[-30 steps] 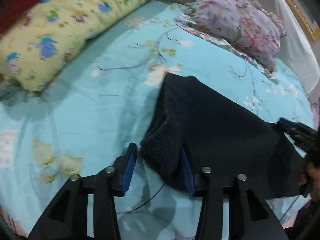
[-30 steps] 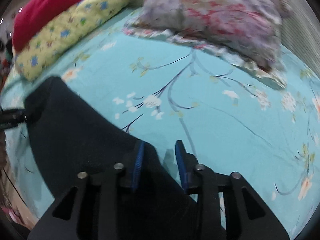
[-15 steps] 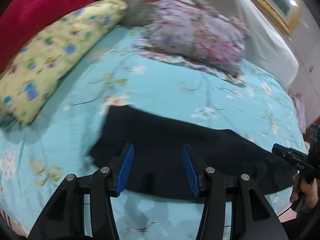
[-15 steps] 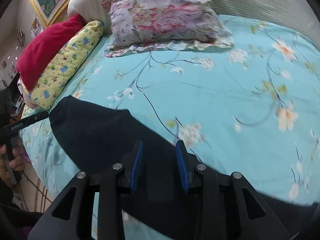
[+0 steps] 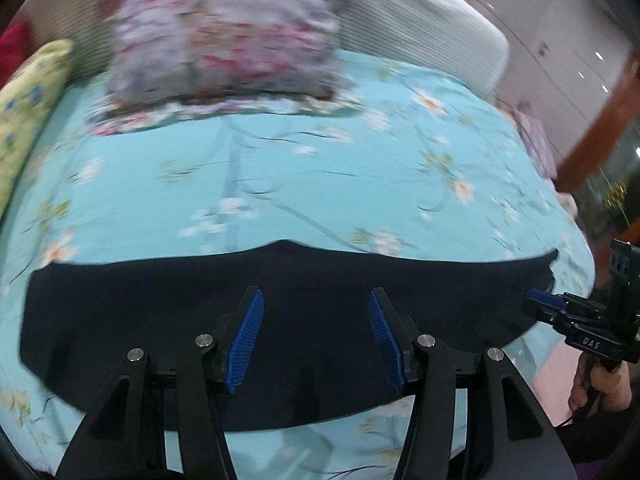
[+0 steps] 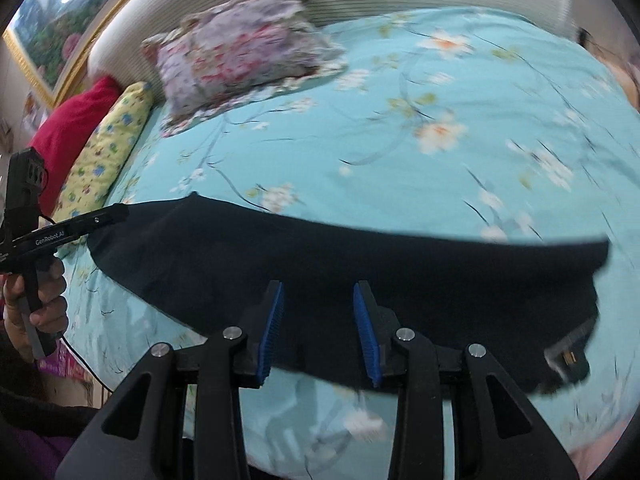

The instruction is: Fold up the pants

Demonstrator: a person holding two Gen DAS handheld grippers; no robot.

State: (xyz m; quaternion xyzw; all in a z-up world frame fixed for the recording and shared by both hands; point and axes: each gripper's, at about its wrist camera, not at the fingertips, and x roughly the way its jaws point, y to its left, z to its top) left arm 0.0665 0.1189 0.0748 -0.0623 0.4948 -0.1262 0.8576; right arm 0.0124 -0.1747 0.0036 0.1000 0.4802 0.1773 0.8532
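The black pants (image 5: 320, 280) lie flat in a long strip across the turquoise bed sheet (image 5: 280, 168), near the bed's front edge. My left gripper (image 5: 315, 296) hovers over their middle, jaws opening, with nothing between the blue pads. In the right wrist view the pants (image 6: 400, 264) stretch from left to right, and my right gripper (image 6: 319, 286) stands open above them, gripping nothing. The left gripper (image 6: 120, 212) shows at the pants' left end, held by a hand (image 6: 36, 300). The right gripper (image 5: 540, 300) shows at the pants' right end.
A floral pillow (image 5: 224, 40) rests against the ribbed headboard (image 5: 420, 20). A yellow patterned pillow (image 6: 108, 148) and a red pillow (image 6: 68, 128) lie along the left side. A framed picture (image 6: 52, 28) hangs above. A cable (image 6: 80, 360) trails from the left hand.
The left gripper, which had the pants' folded edge between its jaws, has let go and opened wider. Both grippers swung toward the pants' middle, and the pants now lie spread flat.
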